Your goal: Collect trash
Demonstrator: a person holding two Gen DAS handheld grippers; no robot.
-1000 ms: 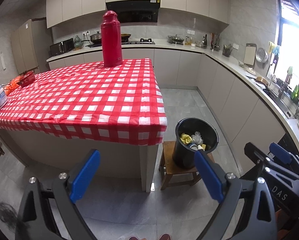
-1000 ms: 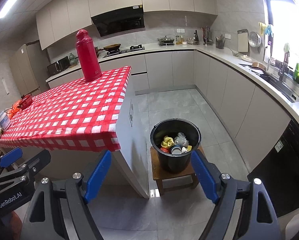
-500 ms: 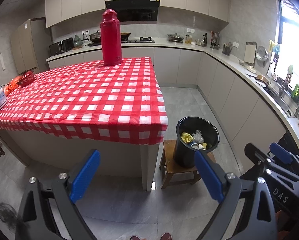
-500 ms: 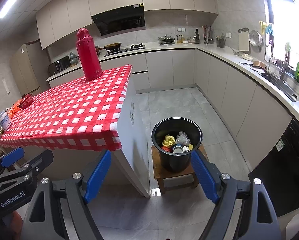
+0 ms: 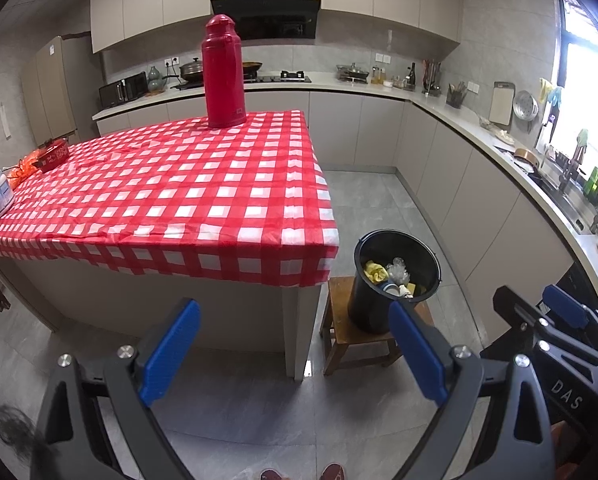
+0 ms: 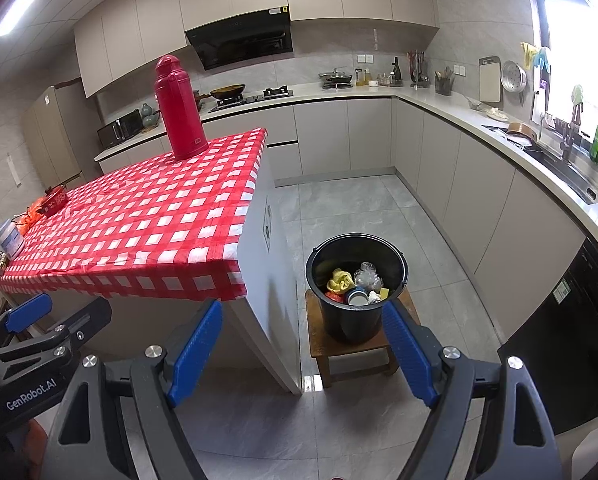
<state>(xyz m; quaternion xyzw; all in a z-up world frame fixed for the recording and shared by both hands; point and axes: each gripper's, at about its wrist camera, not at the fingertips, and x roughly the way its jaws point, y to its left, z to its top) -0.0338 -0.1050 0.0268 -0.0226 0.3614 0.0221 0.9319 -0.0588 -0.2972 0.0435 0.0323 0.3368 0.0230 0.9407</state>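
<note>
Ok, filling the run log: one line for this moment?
left gripper: open, empty | right gripper: open, empty | black bin: on stool, holds trash

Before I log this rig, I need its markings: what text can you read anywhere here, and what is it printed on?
"GenRobot.AI": on the left gripper body, seen in the right wrist view.
"DAS": on the right gripper body, seen in the left wrist view.
Too small or blurred to read: the sticker on the range hood, the label on the black appliance, the mark on the red thermos.

Tablecloth [image 5: 179, 184]: glossy, lightly creased plastic sheet
Bucket [image 6: 355, 320]: black smooth plastic
Stool [image 6: 339, 346]: brown wood
Flask [image 5: 223, 76]: glossy red
Floor [image 6: 359, 208]: matt grey tile
</note>
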